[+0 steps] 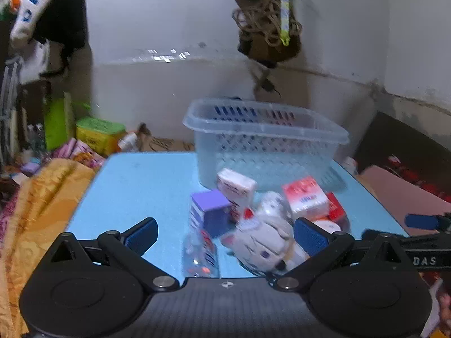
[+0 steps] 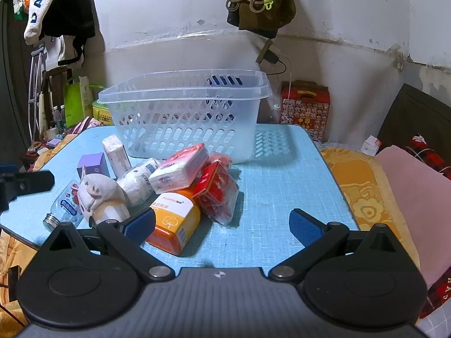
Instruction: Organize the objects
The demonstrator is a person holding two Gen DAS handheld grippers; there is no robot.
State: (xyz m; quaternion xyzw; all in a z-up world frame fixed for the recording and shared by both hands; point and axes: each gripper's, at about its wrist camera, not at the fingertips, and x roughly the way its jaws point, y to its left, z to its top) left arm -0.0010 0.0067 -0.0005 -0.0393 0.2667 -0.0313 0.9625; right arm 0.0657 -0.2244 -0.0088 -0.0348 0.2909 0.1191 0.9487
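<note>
Light-blue tabletop (image 2: 270, 186): a clear plastic basket (image 2: 183, 118) stood at upper centre of the right wrist view. A pile lay touching its front wall: purple box (image 2: 94, 163), plush cat (image 2: 98, 194), clear bottle (image 2: 64, 205), white tissue pack (image 2: 180, 169), orange box (image 2: 174, 222), red packet (image 2: 217, 194). Left gripper (image 1: 225, 235) spread wide over the plush cat, gripping nothing. Right gripper (image 2: 222, 225) spread wide, empty, beside the orange box.

Basket (image 2: 183, 118) at tabletop's (image 2: 270, 197) far edge: clear glossy plastic, perforated walls. Tabletop: matt pale blue, faint grid. Bottle (image 2: 66, 204) near left edge: clear plastic, metal-looking cap. Toy cat (image 2: 95, 194): soft plush cloth. Tissue pack (image 2: 180, 169): shiny film wrap. Orange box (image 2: 176, 221): smooth cardboard.
</note>
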